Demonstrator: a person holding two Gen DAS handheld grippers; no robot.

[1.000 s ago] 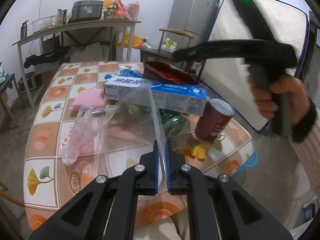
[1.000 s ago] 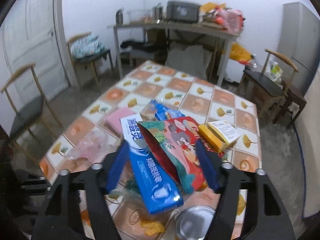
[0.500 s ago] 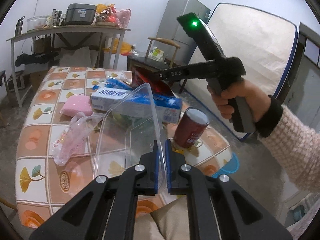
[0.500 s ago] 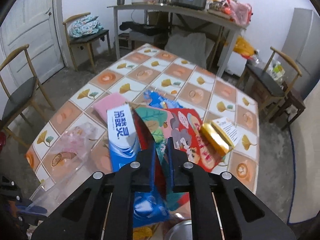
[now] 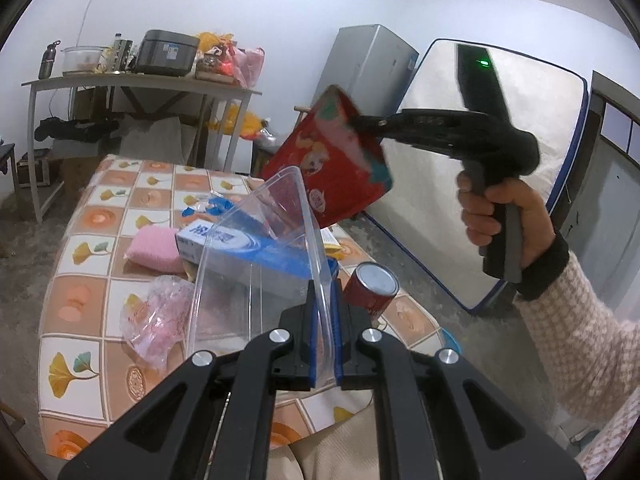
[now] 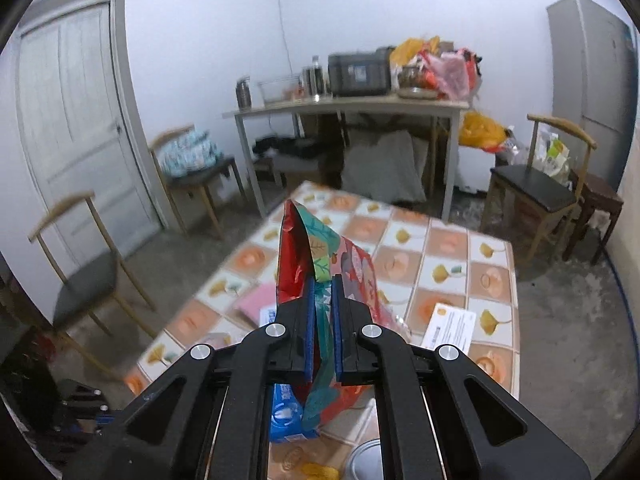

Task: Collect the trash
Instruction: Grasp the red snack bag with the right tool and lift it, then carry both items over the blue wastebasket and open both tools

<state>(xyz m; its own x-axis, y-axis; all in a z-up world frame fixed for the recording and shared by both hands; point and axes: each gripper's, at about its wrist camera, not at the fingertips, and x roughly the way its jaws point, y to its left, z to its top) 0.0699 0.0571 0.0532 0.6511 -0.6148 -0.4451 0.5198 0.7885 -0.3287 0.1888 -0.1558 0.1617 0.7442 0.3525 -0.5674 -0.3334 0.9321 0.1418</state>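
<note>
My left gripper (image 5: 322, 336) is shut on the rim of a clear plastic container (image 5: 256, 256), held tilted above the near table edge. My right gripper (image 6: 322, 328) is shut on a red snack bag (image 6: 316, 264) and holds it in the air above the table; the bag also shows in the left wrist view (image 5: 332, 160), above and behind the container. On the tiled table (image 5: 80, 304) lie a blue and white toothpaste box (image 5: 244, 248), a red can (image 5: 374, 286), a pink sponge (image 5: 154, 248) and a crumpled clear bag (image 5: 160, 320).
A yellow and white box (image 6: 450, 326) lies on the table's right side. Chairs (image 6: 536, 184) stand around the table. A cluttered side table (image 6: 352, 100), a fridge (image 5: 368, 68) and a leaning mattress (image 5: 516, 152) stand behind. A blue bin (image 5: 450, 340) sits beside the table.
My right gripper closed on the red snack bag and lifted it off the table. The left gripper kept its hold on the container and raised it slightly.
</note>
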